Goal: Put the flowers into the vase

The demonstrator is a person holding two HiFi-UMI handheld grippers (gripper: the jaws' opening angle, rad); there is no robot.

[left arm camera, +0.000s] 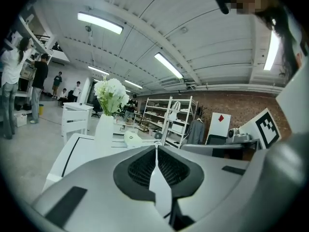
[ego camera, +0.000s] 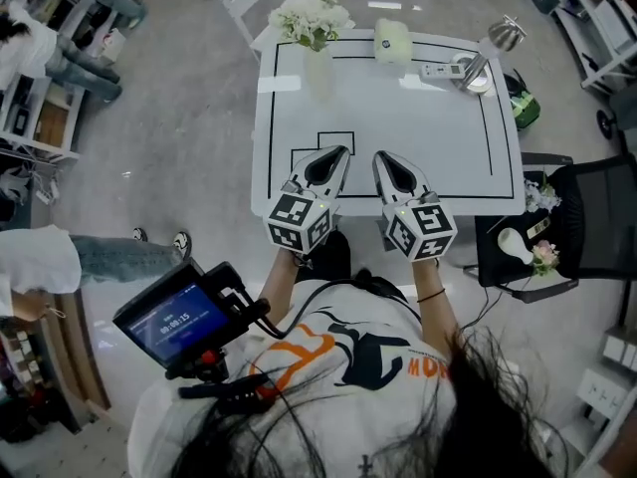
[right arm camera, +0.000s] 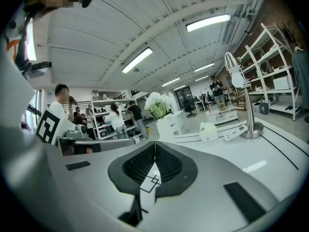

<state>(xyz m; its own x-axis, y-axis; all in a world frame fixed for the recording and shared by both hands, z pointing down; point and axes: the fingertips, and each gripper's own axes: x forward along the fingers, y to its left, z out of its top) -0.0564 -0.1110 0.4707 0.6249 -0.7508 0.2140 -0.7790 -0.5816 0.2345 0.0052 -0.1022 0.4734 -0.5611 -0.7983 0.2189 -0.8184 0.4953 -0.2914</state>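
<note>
A bunch of white flowers (ego camera: 312,16) stands upright in a pale vase (ego camera: 319,71) at the far left of the white table (ego camera: 299,118). The flowers (left arm camera: 110,94) and vase (left arm camera: 104,127) also show in the left gripper view, and the flowers (right arm camera: 158,104) in the right gripper view. Both grippers hover side by side over the table's near edge, well short of the vase. My left gripper (ego camera: 342,150) is shut with nothing between its jaws. My right gripper (ego camera: 379,155) is shut and empty too.
At the table's far side lie a pale green roll (ego camera: 392,40), a remote (ego camera: 444,70) and a desk lamp (ego camera: 485,58). A black chair (ego camera: 557,227) at the right holds a white vase and a pink flower (ego camera: 544,256). People stand around the room's left side.
</note>
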